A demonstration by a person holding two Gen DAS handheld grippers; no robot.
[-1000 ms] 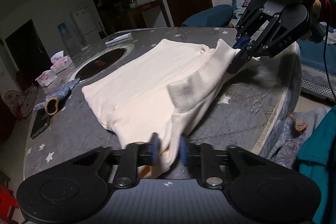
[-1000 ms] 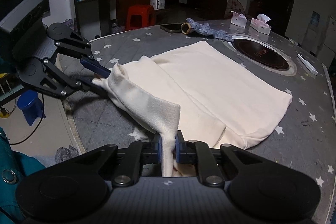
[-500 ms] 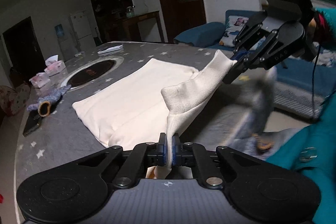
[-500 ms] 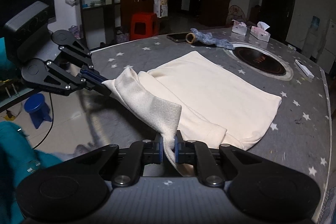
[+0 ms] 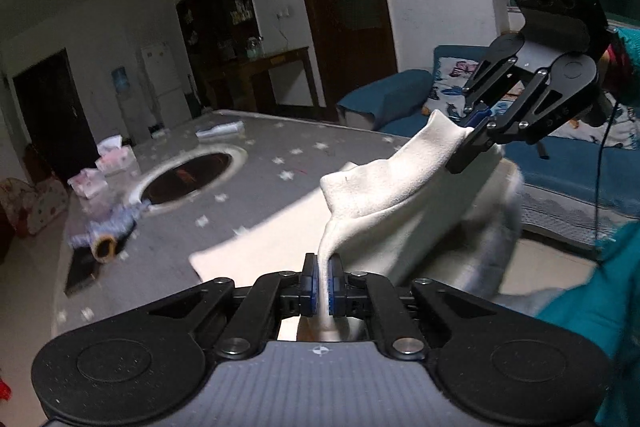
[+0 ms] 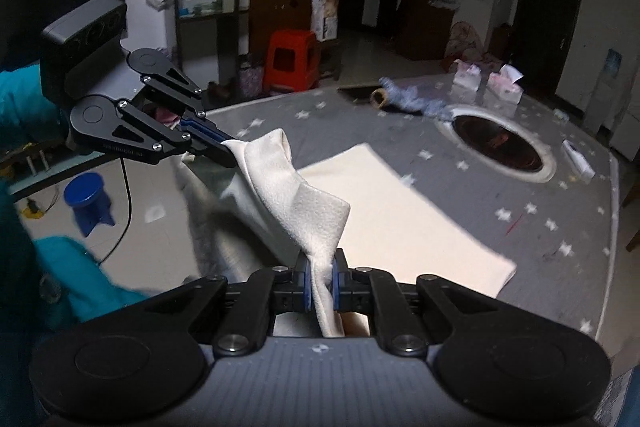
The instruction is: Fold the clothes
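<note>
Both grippers now higher than a sec ago; near edge of cream garment (image 5: 384,195) is off the table, and the left fingers, then still apart round the cloth, are now clamped on it.

Items, L to R (left wrist view unless noted):

1. Tissue boxes (image 5: 114,161), far left of table, well clear of the work.
2. Blue cloth w/ brown cuff (image 5: 108,235), beside a dark flat item, prob. a phone; blurred.
3. Round dark inset (image 5: 188,177) in star-print table cover (image 5: 280,147).
4. Garment: far part lies flat on the table, near edge hangs between our two grips and sags mid-span.
5. Left gripper (image 5: 323,287): pads pressed together, pinching a thin fold of the garment's near edge.
6. Right gripper (image 5: 470,137): seen upper right, tips pinching the other end of the same edge. Right wrist view confirms pads (image 6: 307,285) tight on bunched cloth.
7. Sofa (image 5: 400,95), blue, behind; teal sleeve at frame edge.

We hold the edge at two spaced points so it lifts as one line, judged ready to carry over the flat part for a fold. Risk: slack in the middle may crease.
</note>
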